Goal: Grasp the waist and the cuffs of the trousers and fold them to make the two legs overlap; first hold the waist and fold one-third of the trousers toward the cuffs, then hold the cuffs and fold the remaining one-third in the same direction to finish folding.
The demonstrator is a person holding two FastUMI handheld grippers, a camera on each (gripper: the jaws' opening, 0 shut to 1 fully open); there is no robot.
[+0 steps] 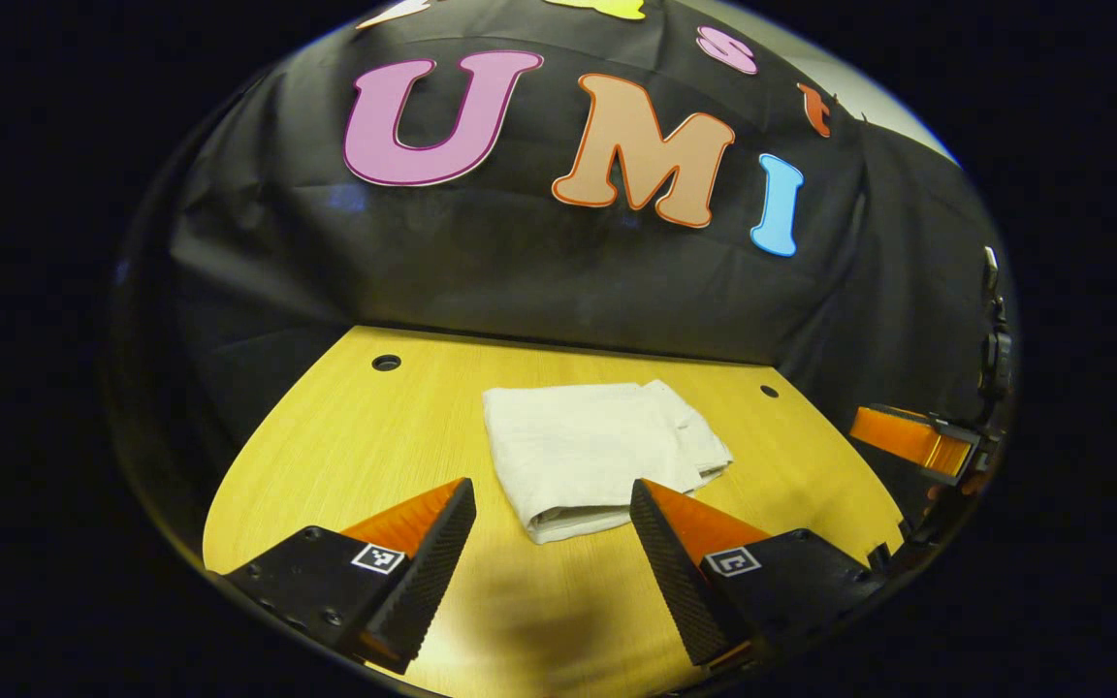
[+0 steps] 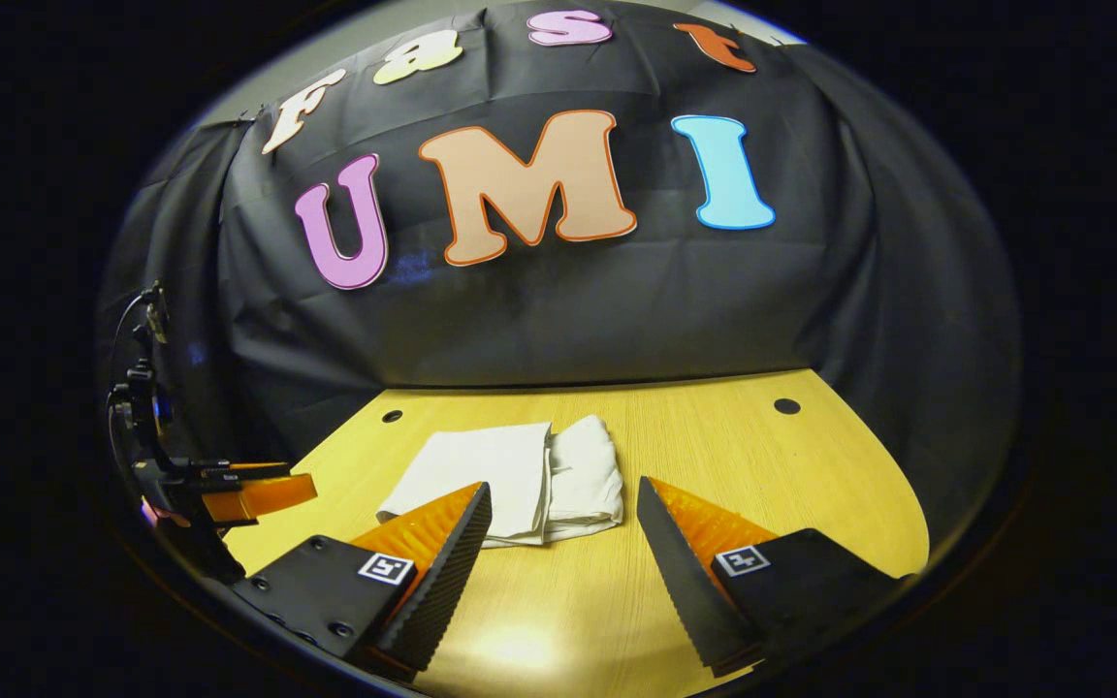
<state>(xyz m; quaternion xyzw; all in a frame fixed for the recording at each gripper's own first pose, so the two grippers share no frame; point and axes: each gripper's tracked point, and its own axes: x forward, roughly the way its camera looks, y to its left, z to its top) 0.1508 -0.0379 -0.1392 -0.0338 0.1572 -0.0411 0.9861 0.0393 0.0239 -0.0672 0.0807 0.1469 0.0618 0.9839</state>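
The white trousers (image 1: 592,451) lie folded into a compact, thick rectangle in the middle of the wooden table (image 1: 394,436). My left gripper (image 1: 554,499) hovers open just in front of the bundle's near edge, nothing between its fingers. In the right gripper view the folded trousers (image 2: 520,475) sit ahead and slightly left, and my right gripper (image 2: 563,499) is open above the table, holding nothing. The right gripper (image 1: 917,438) appears at the far right edge of the left gripper view, and the left gripper (image 2: 248,492) at the left edge of the right gripper view.
The table (image 2: 762,465) has small round holes (image 1: 386,363) (image 2: 786,405) near its back corners. The black cloth wall rises directly behind the table's far edge.
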